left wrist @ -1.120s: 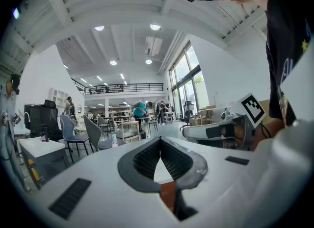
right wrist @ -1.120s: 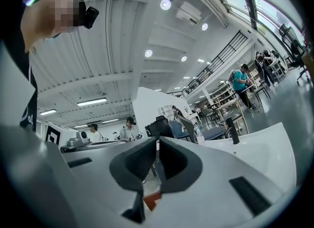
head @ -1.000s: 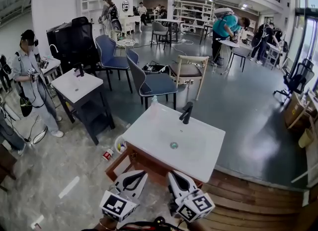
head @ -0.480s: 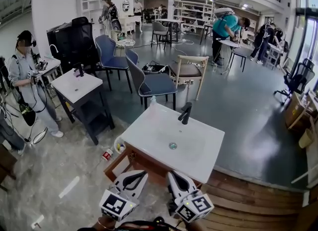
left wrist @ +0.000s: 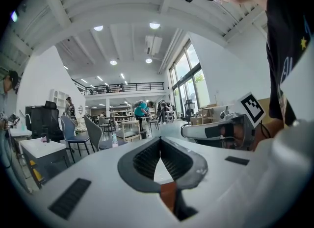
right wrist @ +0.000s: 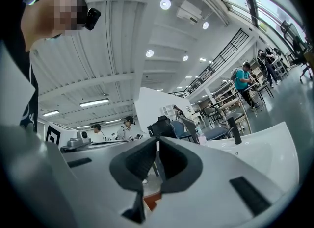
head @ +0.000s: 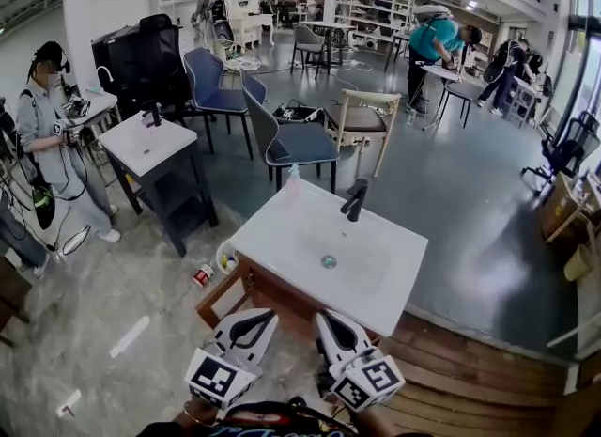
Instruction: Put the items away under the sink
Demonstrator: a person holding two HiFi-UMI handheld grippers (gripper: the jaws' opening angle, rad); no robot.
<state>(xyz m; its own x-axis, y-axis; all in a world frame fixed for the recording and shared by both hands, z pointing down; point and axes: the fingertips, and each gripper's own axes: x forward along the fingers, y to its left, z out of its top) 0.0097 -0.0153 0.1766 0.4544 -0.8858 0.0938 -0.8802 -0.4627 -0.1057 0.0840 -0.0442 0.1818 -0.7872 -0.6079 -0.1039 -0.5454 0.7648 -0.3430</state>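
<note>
Hovering pose: both grippers sit low at the bottom centre of the head view, side by side and aimed at the front of the sink unit. I read this as a ready stance, before anything has been picked up.
Left gripper [head: 267,317]: its fingers [left wrist: 142,159] are closed tip to tip with nothing between them; only a pale sliver shows through lower down.
Right gripper [head: 325,319]: fingers pressed together and empty.
Sink [head: 282,238]: a white basin top in the middle of the frame, with a black faucet [head: 355,198] at its far edge. The basin is bare.
Cabinet [head: 246,296]: the wooden box under the basin, just above the grippers. A pale panel at its lower left may be an open door, but I cannot tell.
Items: a small can [head: 202,275] and a round tub [head: 226,257] stand on the floor [head: 122,294] just left of the cabinet, within reach of the left gripper. A clear bottle [head: 292,174] shows just beyond the sink's far left edge.
Progress: nothing seems stowed yet; the task looks to be at its start.
Next move: the fingers must open before they reach down and left to the can or tub.
Risk: the can is small and light, so a closing grip could tip it.
</note>
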